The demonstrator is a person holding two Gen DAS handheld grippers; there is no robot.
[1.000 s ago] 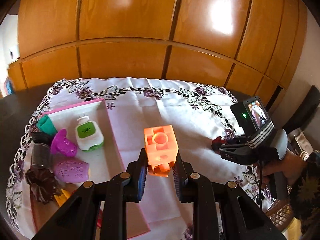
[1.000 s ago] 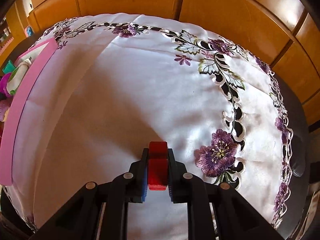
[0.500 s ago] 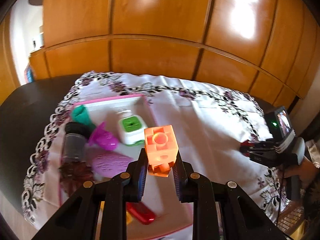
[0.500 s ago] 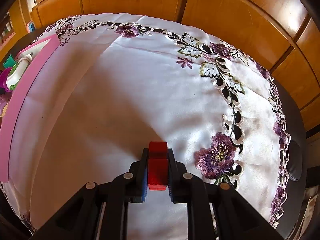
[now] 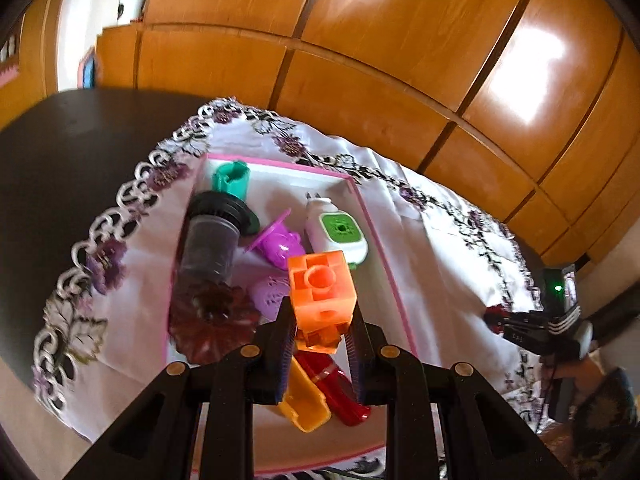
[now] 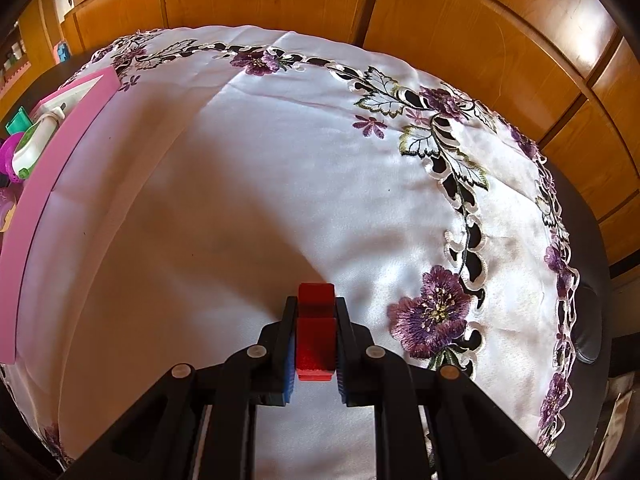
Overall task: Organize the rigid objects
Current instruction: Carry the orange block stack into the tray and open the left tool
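My left gripper [image 5: 320,320] is shut on an orange toy block [image 5: 322,292] and holds it above the pink-rimmed tray [image 5: 384,264]. The tray holds a green and white gadget [image 5: 340,232], a teal cup [image 5: 232,178], a dark jar [image 5: 212,240], purple toys [image 5: 280,244], a dark red flower dish [image 5: 212,320], a yellow piece [image 5: 306,404] and a red piece [image 5: 336,388]. My right gripper [image 6: 316,308] is shut on a red block [image 6: 316,332] above the white cloth; it also shows in the left wrist view [image 5: 496,316].
A white embroidered tablecloth [image 6: 280,184] covers a dark table [image 5: 60,140]. The tray's pink side [image 6: 44,184] shows at the left of the right wrist view. Wooden cabinet doors [image 5: 360,40] stand behind the table.
My left gripper has swung left with the orange block, from over the bare cloth to over the tray. My right gripper has barely moved and keeps the red block.
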